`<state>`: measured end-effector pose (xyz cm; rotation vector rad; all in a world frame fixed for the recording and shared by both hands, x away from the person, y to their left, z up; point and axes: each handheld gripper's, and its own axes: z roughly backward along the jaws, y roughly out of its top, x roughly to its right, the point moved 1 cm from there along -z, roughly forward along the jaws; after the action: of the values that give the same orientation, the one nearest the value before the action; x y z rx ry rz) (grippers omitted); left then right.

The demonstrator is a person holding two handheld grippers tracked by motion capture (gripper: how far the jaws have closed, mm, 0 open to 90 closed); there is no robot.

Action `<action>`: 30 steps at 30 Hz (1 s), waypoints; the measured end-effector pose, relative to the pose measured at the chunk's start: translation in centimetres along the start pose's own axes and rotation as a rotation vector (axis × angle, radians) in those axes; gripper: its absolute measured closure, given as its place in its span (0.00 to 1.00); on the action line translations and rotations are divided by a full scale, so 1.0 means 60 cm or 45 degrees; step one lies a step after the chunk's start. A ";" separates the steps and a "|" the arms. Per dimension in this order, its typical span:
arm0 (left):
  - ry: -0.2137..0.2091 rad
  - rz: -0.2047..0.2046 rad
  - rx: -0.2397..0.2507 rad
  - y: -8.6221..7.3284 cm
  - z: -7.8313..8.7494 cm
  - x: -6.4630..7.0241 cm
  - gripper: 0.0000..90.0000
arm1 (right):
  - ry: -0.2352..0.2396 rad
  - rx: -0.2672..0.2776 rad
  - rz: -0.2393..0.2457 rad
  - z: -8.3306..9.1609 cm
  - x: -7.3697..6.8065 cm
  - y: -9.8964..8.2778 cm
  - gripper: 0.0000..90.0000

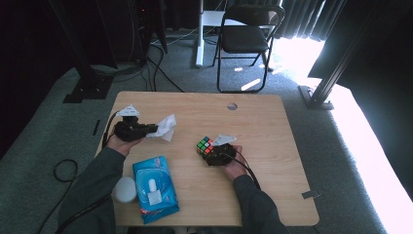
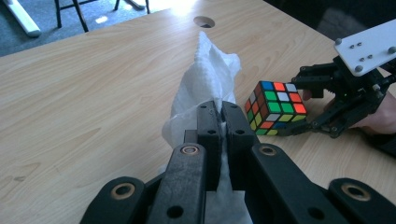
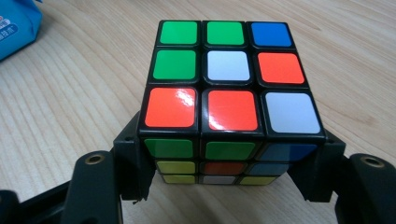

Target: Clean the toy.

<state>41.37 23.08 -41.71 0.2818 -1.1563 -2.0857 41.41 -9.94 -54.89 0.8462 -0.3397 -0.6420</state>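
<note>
the left gripper (image 2: 218, 109) has its jaws pinched shut on a white wet wipe (image 2: 210, 79), held at the left of the table (image 1: 272, 117). the right gripper (image 1: 217, 152) squeezes a rubik's cube (image 3: 224, 100) near the middle. it looks like wiping the cube comes next; wipe and cube are apart. the high view shows the blue wipes pack (image 1: 155, 187) near the person. the right gripper view shows the cube's colours up close.

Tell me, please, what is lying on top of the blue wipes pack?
On the blue wipes pack only its own white flip lid shows. The white round object sits beside it, and whatever lies under the pack is covered.
</note>
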 end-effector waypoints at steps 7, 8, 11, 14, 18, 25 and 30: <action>-0.025 -0.017 -0.005 0.008 -0.008 0.013 0.98 | -0.001 0.009 0.000 0.007 -0.004 0.014 0.38; -0.030 -0.026 -0.008 0.010 -0.009 0.016 0.98 | 0.000 0.011 0.002 0.007 -0.004 0.016 0.38; -0.045 -0.045 -0.011 0.017 -0.013 0.026 0.98 | -0.008 0.003 0.011 0.008 -0.006 0.020 0.38; -0.070 -0.048 -0.006 0.022 -0.016 0.033 0.98 | -0.014 -0.004 0.013 0.008 -0.007 0.024 0.38; -0.096 -0.058 0.009 0.029 -0.019 0.044 0.98 | -0.012 0.003 0.021 0.011 -0.008 0.029 0.38; -0.129 -0.087 -0.021 0.035 -0.038 0.062 0.98 | -0.014 -0.001 0.032 0.012 -0.009 0.038 0.38; -0.148 -0.115 -0.088 0.030 -0.064 0.073 0.97 | -0.010 0.003 0.041 0.010 -0.013 0.043 0.38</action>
<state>41.03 16.97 -41.83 0.1855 -1.1550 -2.2418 41.53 -8.50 -52.51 0.8388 -0.3607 -0.6154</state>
